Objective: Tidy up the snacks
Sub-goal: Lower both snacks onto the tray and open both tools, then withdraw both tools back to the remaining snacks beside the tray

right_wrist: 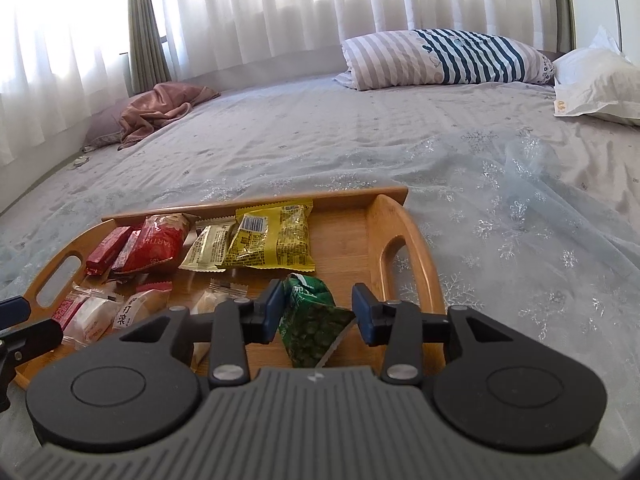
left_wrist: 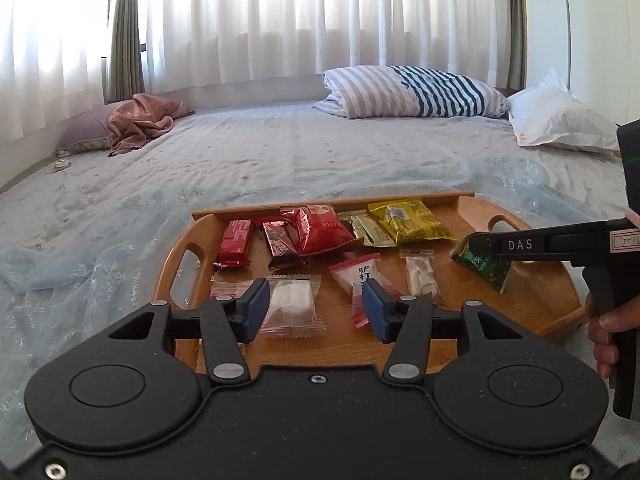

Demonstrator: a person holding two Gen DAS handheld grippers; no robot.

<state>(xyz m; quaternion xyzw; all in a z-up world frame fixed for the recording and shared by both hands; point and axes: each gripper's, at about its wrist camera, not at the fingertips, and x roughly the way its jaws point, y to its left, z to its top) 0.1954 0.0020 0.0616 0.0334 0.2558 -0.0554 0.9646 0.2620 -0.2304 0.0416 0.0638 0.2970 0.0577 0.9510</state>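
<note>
A wooden tray (left_wrist: pixel 400 200) lies on the bed with several snack packets in it. Red packets (left_wrist: pixel 320 230) and a yellow one (left_wrist: pixel 408 220) sit along its far rim. My left gripper (left_wrist: pixel 316 308) hovers open over the near row, above a clear packet with a white sweet (left_wrist: pixel 292 308) and beside a pink-and-white packet (left_wrist: pixel 360 276). A crumpled green packet (right_wrist: pixel 312 320) rests tilted on the tray's right part (right_wrist: pixel 400 232), between the jaws of my right gripper (right_wrist: pixel 318 312), which stands open with a gap on the right side. The green packet (left_wrist: pixel 484 270) also shows under the right gripper's fingers (left_wrist: pixel 520 246).
The tray sits on a sheer pale-blue cover over the grey bedspread (left_wrist: pixel 280 152). A striped pillow (left_wrist: pixel 408 92) and a white pillow (left_wrist: pixel 560 120) lie at the far right, a pink cloth (left_wrist: pixel 144 120) at the far left. A person's hand (left_wrist: pixel 608 332) holds the right gripper.
</note>
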